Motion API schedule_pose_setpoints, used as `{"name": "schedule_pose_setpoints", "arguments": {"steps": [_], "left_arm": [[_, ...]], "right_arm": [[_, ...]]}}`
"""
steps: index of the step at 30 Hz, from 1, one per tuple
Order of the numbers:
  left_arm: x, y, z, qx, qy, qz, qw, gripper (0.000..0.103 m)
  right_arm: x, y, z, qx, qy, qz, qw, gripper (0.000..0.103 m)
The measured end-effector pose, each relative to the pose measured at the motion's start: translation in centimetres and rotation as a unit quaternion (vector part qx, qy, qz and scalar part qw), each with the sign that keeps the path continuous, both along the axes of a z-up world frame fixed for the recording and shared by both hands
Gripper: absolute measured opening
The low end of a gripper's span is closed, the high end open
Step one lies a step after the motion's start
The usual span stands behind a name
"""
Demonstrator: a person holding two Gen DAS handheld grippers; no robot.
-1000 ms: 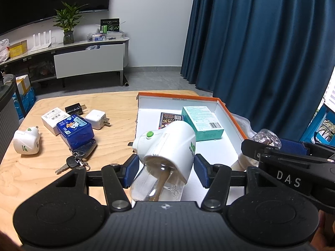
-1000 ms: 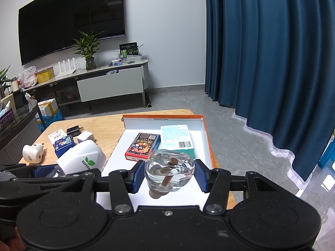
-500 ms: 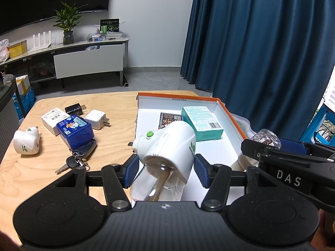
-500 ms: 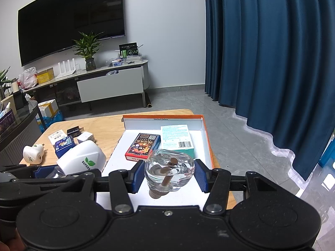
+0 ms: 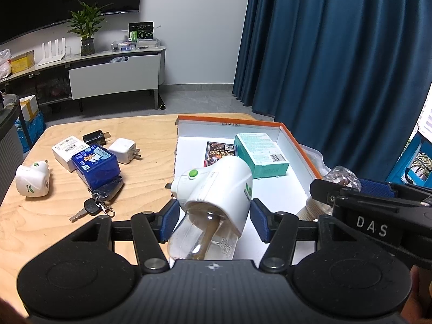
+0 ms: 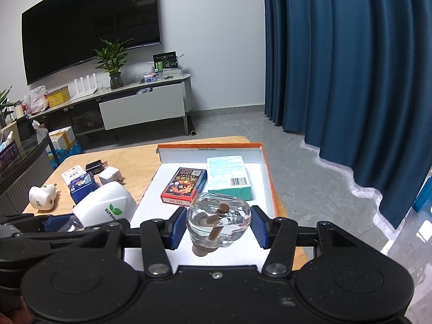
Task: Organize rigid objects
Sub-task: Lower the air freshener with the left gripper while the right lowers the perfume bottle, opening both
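Note:
My left gripper (image 5: 214,220) is shut on a white plug-in mosquito repeller with a clear bottle (image 5: 216,189), held above the near edge of the orange-rimmed white box (image 5: 290,135). My right gripper (image 6: 218,226) is shut on a clear refill bottle with a brown wick (image 6: 218,220), held over the box's near end (image 6: 267,167). The box holds a teal carton (image 6: 228,174) and a red card pack (image 6: 185,185). The right gripper shows at the right of the left wrist view (image 5: 348,189), the repeller at the left of the right wrist view (image 6: 108,206).
On the wooden table (image 5: 148,135) left of the box lie a second white repeller (image 5: 32,179), a blue tin (image 5: 95,162), a white carton (image 5: 66,148), a black charger (image 5: 95,137), a white charger (image 5: 124,149) and car keys (image 5: 101,197). Blue curtain at right.

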State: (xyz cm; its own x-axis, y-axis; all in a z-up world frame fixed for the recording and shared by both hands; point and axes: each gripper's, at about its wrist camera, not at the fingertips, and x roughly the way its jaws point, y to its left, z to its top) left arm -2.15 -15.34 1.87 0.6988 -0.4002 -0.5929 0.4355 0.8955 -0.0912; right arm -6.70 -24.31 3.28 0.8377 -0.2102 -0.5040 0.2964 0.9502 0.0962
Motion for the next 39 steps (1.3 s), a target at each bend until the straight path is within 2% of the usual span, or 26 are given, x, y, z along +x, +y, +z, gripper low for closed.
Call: {"name": "schedule_pose_setpoints", "arguments": {"steps": [4, 8, 11, 22, 32, 35, 36, 39], "left_arm": [[0.2, -0.1, -0.4, 0.003, 0.005, -0.004, 1.0, 0.058], [0.8, -0.5, -0.9, 0.006, 0.014, -0.018, 0.9997, 0.058], [1.4, -1.0, -1.1, 0.004, 0.014, -0.04, 0.9991, 0.058], [3.7, -3.8, -2.3, 0.03, 0.023, -0.077, 0.9963, 0.058], [4.4, -5.8, -2.7, 0.034, 0.027, -0.095, 0.9945, 0.058], [4.4, -6.4, -3.0, 0.033, 0.027, -0.102, 0.9939, 0.058], [4.4, -6.6, -3.1, 0.033, 0.029, -0.106, 0.9934, 0.059], [4.5, -7.0, -3.4, 0.034, 0.033, -0.108, 0.993, 0.057]], "right_arm": [[0.5, -1.5, -0.1, 0.046, 0.008, 0.01, 0.999, 0.062], [1.6, -2.3, 0.2, 0.046, 0.024, 0.017, 0.999, 0.062], [2.5, -3.4, 0.2, 0.069, 0.032, 0.026, 0.997, 0.062], [7.0, -5.1, -0.1, 0.019, 0.098, 0.029, 0.995, 0.062], [10.5, -6.5, -0.8, 0.005, 0.154, 0.035, 0.987, 0.063], [10.9, -6.5, -1.0, 0.007, 0.155, 0.035, 0.987, 0.065], [11.1, -6.5, -0.9, 0.001, 0.15, 0.029, 0.988, 0.069], [10.9, -6.5, -0.1, -0.011, 0.132, 0.01, 0.991, 0.071]]}}
